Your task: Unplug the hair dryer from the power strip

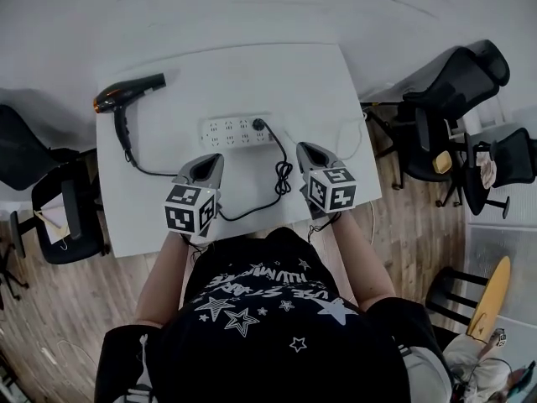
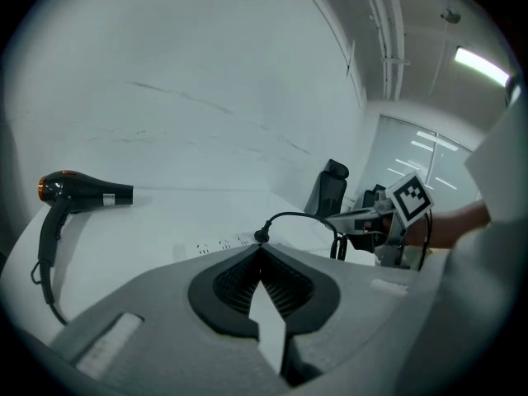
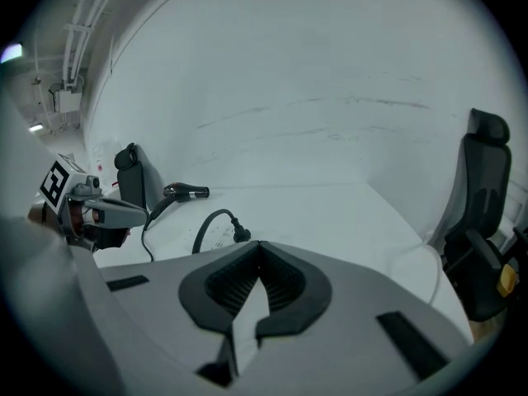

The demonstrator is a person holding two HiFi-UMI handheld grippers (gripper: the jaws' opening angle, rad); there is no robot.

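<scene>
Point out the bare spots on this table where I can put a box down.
Free: the far band behind the power strip, from the hair dryer to the right corner; also the near left corner of the table, left of the cord. Crowded: the middle front, around the plug and looped cord.

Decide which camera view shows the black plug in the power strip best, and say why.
The head view: from above, the plug sits in plain sight at the picture's right end of the power strip. The left gripper view catches it low in the picture, the strip mostly hidden. The right gripper view shows it small, side-on.
</scene>
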